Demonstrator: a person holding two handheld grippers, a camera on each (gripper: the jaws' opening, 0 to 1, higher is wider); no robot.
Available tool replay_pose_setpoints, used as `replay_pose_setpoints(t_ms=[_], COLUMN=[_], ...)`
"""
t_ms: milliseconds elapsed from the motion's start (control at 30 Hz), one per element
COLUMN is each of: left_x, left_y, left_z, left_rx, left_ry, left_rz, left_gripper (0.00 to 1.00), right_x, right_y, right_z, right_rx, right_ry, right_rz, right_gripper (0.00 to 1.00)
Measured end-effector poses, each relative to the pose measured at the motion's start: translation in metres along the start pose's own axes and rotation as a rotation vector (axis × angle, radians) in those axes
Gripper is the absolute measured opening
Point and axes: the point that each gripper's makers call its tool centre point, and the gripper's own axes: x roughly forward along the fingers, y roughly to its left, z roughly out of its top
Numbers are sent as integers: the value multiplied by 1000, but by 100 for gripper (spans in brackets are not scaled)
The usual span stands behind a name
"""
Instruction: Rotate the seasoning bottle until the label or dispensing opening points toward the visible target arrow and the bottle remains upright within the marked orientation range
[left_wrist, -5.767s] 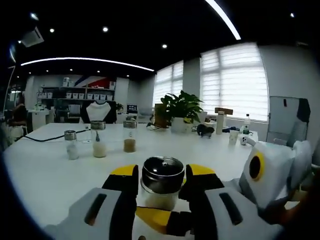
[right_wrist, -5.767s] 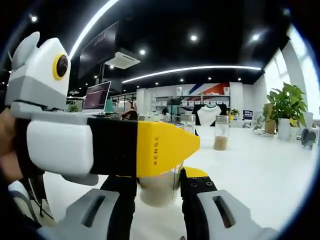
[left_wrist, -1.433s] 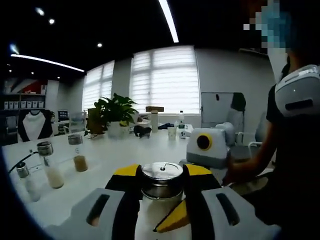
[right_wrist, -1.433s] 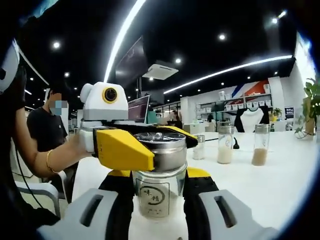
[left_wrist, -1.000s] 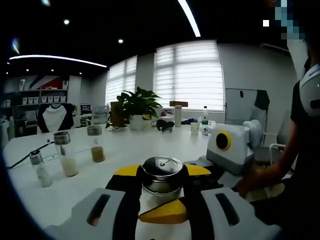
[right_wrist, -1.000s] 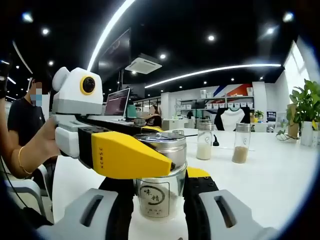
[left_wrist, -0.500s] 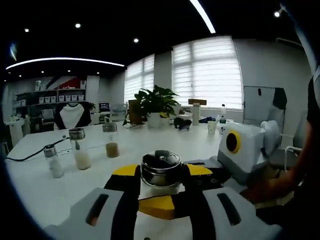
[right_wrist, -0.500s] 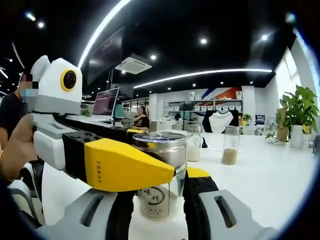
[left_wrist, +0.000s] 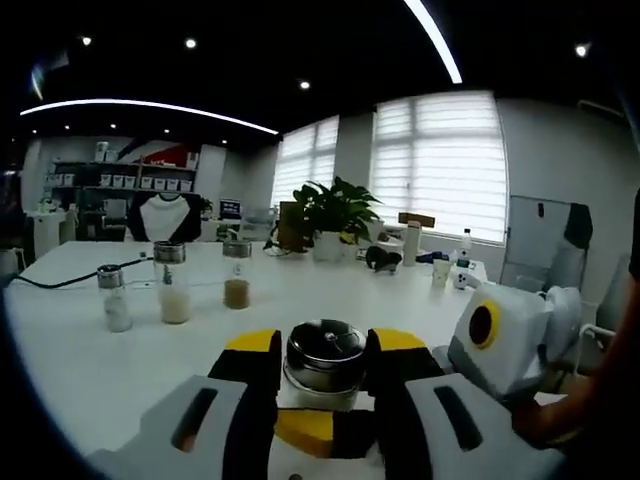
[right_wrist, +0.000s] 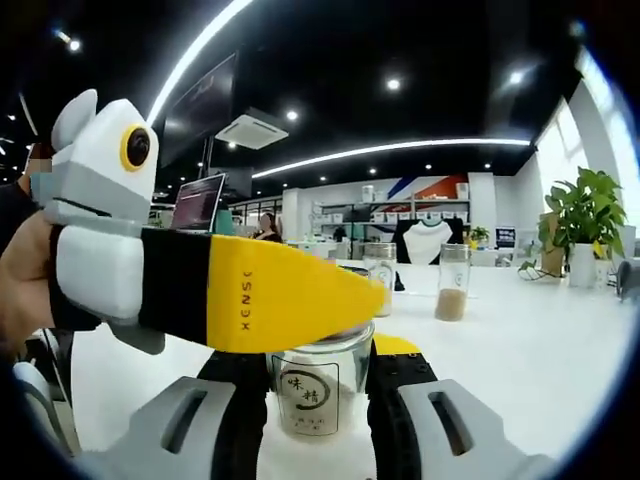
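Observation:
The seasoning bottle (right_wrist: 311, 393) is a clear glass jar with a round printed label facing the right gripper view; it stands upright on the white table (right_wrist: 520, 350). Its steel lid (left_wrist: 325, 349) sits between the yellow-tipped jaws of my left gripper (left_wrist: 325, 345), which is shut on it from the side. In the right gripper view that left gripper (right_wrist: 330, 300) crosses from the left and hides the lid. My right gripper (right_wrist: 318, 378) is shut on the glass body below. It enters the left gripper view low from the right as the right gripper (left_wrist: 330, 425).
Three other seasoning bottles (left_wrist: 172, 282) stand in a row farther back on the table (left_wrist: 60, 350), two of them seen as bottles (right_wrist: 452, 269) in the right gripper view. A potted plant (left_wrist: 335, 215) and cups sit at the far edge. A hand (right_wrist: 25, 280) holds the left gripper.
The left gripper has swung round the lid, so its yellow jaw now covers the lid in the right gripper view. The bottle's label still faces the right gripper view, and the bottle stays upright.

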Motion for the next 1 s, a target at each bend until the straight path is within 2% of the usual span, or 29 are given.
replay_pose_setpoints(t_ms=[167,400,567,700,867,1000], left_x=[0,-3,-3,-2,-2,-4], left_y=[3,6,5,0,1,3], left_z=[-2,-4,-5,-4,-3,-4], left_rx=[-38,10,80,96,127,114], left_ry=[-19,-15,1,-5,5,8], left_rz=[46,127,166,166,132,115], left_gripper=[37,36,35,34,34,34], right_x=[1,3,3,2,2,3], right_y=[0,1,4,4,4,6], right_z=[0,-3,-2,-1,-1,-2], right_rx=[15,10,10,11,0,-5], right_ry=[-10,0,-4,-4,4,12], right_rz=[-13,-14,-6,-1,10,32], right_gripper=[35,35,35,35,35,35])
